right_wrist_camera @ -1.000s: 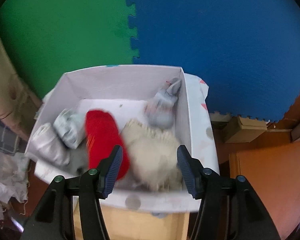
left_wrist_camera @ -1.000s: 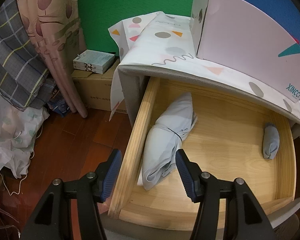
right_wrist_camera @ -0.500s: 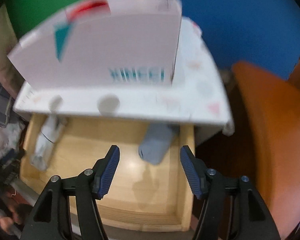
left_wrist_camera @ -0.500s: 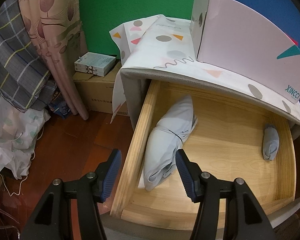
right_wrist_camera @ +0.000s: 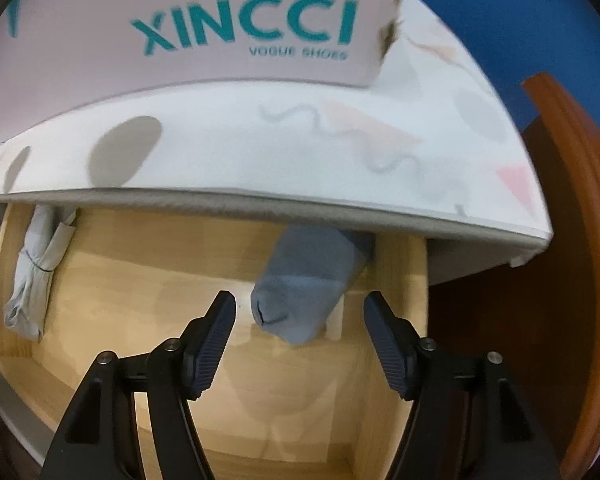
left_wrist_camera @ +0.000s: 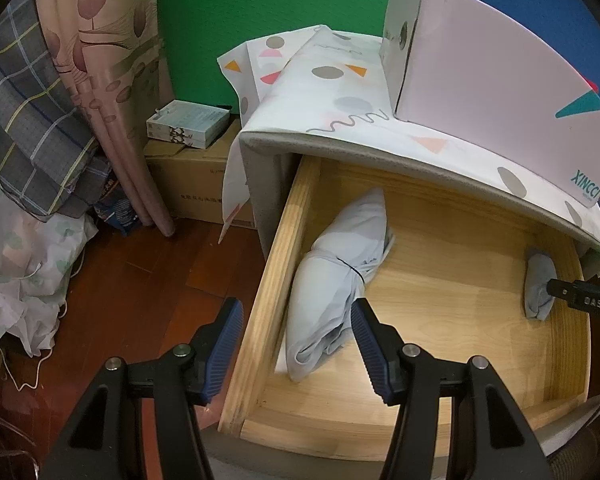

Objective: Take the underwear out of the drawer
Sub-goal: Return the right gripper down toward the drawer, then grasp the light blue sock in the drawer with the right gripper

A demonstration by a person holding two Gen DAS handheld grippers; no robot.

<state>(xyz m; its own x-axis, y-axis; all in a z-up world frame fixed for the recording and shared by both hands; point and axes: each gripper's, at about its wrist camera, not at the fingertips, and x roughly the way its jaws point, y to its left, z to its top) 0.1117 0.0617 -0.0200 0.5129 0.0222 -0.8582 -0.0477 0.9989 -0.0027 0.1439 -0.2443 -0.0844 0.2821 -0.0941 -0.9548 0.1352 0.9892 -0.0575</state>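
A wooden drawer (left_wrist_camera: 268,296) stands pulled out. A small blue-grey roll of underwear (right_wrist_camera: 304,292) lies at its right side, partly under the cabinet top, also seen in the left wrist view (left_wrist_camera: 538,284). My right gripper (right_wrist_camera: 300,298) hangs just above the roll; its jaws are opening, the roll sits between the fingertips and the pads do not press it. One right gripper finger (left_wrist_camera: 580,302) shows beside the roll. A larger pale grey bundle (left_wrist_camera: 336,276) lies along the left wall. My left gripper (left_wrist_camera: 296,306) hovers open over that wall, holding nothing.
A pink XINCCI shoe box (left_wrist_camera: 500,80) sits on the cloth-covered cabinet top (left_wrist_camera: 340,92). Curtains (left_wrist_camera: 100,80), a cardboard box (left_wrist_camera: 196,176) and bagged laundry stand left on the wooden floor. Brown wooden furniture (right_wrist_camera: 560,240) stands right of the drawer.
The right gripper dropped from over the shoe box down to the drawer, its jaws spreading wider, and its finger has come into the left wrist view. The left gripper stayed put.
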